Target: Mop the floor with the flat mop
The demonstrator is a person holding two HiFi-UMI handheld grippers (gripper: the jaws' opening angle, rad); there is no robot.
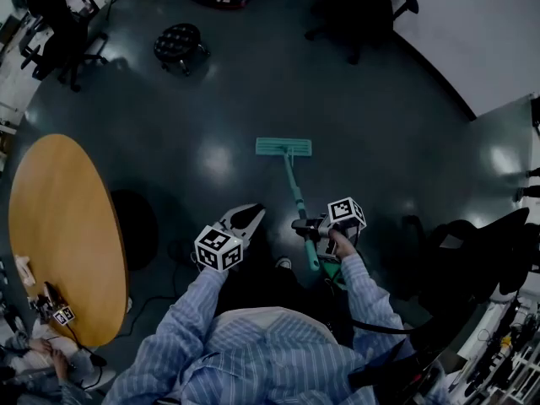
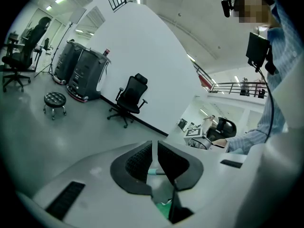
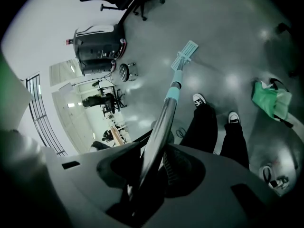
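The flat mop rests its teal head (image 1: 283,147) flat on the dark floor ahead of me, also seen far off in the right gripper view (image 3: 186,54). Its handle (image 1: 295,188) slants back to my right gripper (image 1: 305,226), which is shut on the metal shaft (image 3: 164,118); the shaft runs between the jaws of that gripper (image 3: 152,163). My left gripper (image 1: 251,213) hovers just left of the handle without touching it. Its jaws (image 2: 155,158) stand almost together with nothing between them; a bit of teal handle shows behind the narrow slit.
A round wooden table (image 1: 59,226) stands at my left. A black stool (image 1: 179,45) and office chairs (image 1: 59,24) (image 1: 363,11) stand farther off. Dark chairs and gear (image 1: 481,251) crowd the right. A green cloth (image 3: 268,101) lies near the person's shoes (image 3: 199,99).
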